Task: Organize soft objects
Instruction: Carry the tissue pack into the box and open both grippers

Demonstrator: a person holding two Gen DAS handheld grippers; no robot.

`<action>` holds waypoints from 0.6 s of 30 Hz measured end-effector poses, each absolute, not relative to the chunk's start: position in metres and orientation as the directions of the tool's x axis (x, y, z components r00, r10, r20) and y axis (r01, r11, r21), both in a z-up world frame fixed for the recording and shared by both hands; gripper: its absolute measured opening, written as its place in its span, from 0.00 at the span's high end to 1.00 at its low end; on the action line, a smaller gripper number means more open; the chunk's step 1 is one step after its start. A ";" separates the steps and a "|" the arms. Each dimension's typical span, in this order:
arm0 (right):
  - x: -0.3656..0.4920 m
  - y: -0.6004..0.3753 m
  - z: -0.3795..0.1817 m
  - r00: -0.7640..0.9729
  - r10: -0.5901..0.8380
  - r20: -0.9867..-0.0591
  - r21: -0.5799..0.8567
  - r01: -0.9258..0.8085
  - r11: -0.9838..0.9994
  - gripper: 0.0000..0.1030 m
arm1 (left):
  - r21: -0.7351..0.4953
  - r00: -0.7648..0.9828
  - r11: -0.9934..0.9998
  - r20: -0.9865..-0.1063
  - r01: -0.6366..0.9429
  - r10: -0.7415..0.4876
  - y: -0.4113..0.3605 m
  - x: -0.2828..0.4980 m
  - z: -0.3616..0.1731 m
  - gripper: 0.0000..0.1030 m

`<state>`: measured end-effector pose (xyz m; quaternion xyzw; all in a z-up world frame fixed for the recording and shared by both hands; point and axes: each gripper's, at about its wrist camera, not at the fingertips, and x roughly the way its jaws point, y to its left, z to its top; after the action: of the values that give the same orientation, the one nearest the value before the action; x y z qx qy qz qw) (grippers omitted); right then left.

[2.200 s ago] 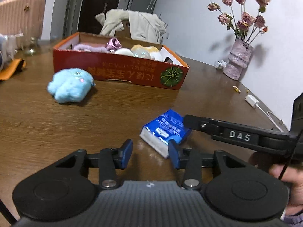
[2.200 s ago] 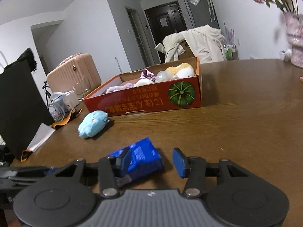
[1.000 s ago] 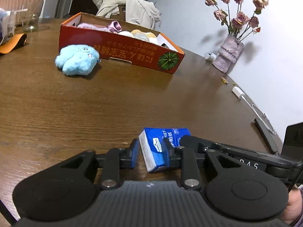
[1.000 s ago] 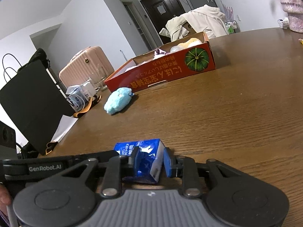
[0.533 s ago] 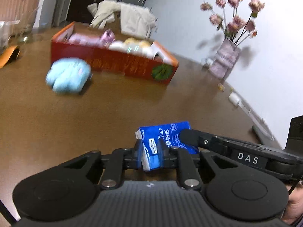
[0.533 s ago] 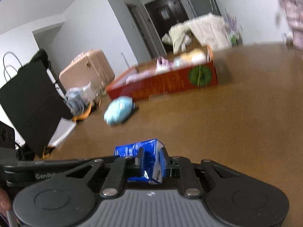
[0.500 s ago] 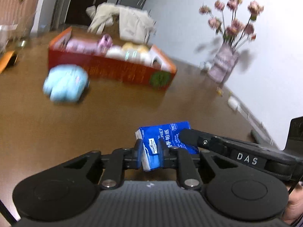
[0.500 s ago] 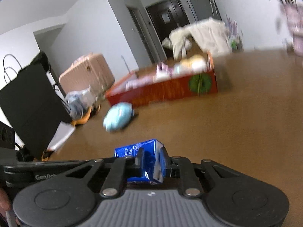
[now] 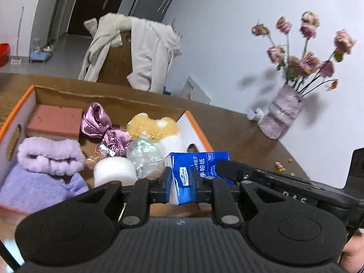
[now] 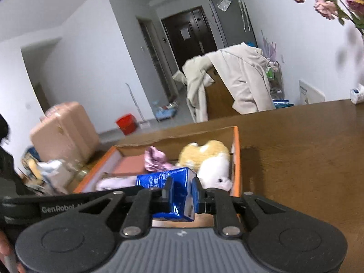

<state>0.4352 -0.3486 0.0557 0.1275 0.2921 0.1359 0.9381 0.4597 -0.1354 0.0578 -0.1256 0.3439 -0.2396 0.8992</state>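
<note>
Purple knit item (image 9: 34,182) at left of orange-rimmed cardboard box (image 9: 195,127) on desk (image 10: 307,147). Blue tissue pack (image 9: 195,170) above box, pinched by left gripper (image 9: 180,183) and right gripper (image 10: 182,195), jaws narrow on pack ends. Vase of dried roses (image 9: 282,116) far right.

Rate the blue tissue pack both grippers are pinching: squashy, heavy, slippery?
Blue tissue pack probably compresses: its end looks narrowed where the left hand-held gripper clamps it. Likely light: two end pinches, with the right hand-held gripper, hold it above the box. Glossy wrapper may slide.
</note>
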 end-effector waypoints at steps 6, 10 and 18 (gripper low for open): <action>0.452 -0.340 0.028 0.775 0.252 -0.579 0.242 -0.132 0.961 0.84 | -0.391 0.596 0.855 -0.613 0.342 -0.519 -0.144 0.479 0.026 0.83; 0.447 -0.337 0.028 0.789 0.206 -0.578 0.191 -0.115 0.975 0.82 | -0.372 0.577 0.857 -0.633 0.357 -0.516 -0.146 0.479 0.020 0.82; 0.414 -0.346 0.069 0.839 0.191 -0.510 0.167 -0.121 0.979 0.80 | -0.238 0.737 0.913 -0.540 0.330 -0.407 -0.102 0.425 0.075 0.66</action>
<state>0.4140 -0.3456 0.0688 0.0640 0.2721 0.0816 0.9567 0.4247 -0.1021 0.0746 -0.0634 0.3041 -0.1981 0.9296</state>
